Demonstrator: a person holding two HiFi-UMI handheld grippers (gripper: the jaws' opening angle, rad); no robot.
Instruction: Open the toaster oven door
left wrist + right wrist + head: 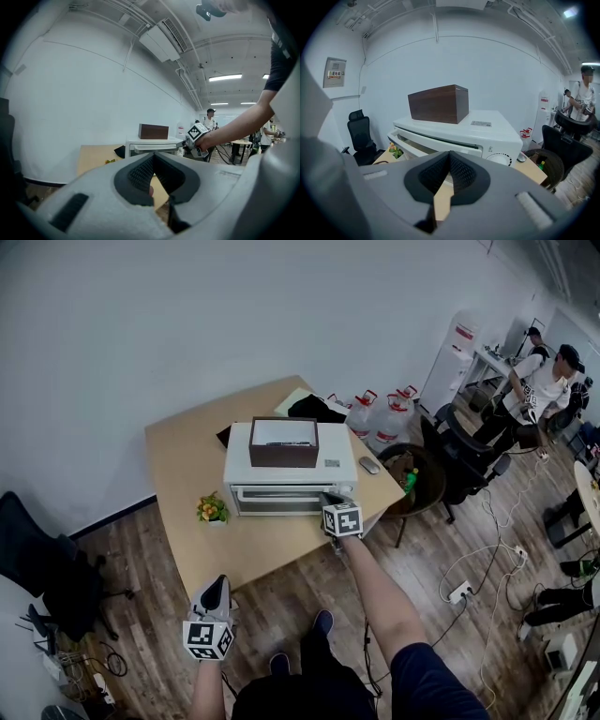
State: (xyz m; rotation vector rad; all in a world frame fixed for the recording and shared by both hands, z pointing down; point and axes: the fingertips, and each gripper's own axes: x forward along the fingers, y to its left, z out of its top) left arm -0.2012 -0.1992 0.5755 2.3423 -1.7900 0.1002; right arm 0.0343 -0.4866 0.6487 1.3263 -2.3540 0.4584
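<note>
Left tool [217,582] is at lower left of frame, off the counter [183,465], jaws pressed together and empty. Toaster oven [337,448] sits centre frame on the counter with a brown box [283,443] on top. Right tool [332,498] is at the right end of the oven door [277,500], jaws together on nothing.

A small potted plant [213,510] sits on the table [183,470] — water jugs [386,421] stand beyond it.
</note>
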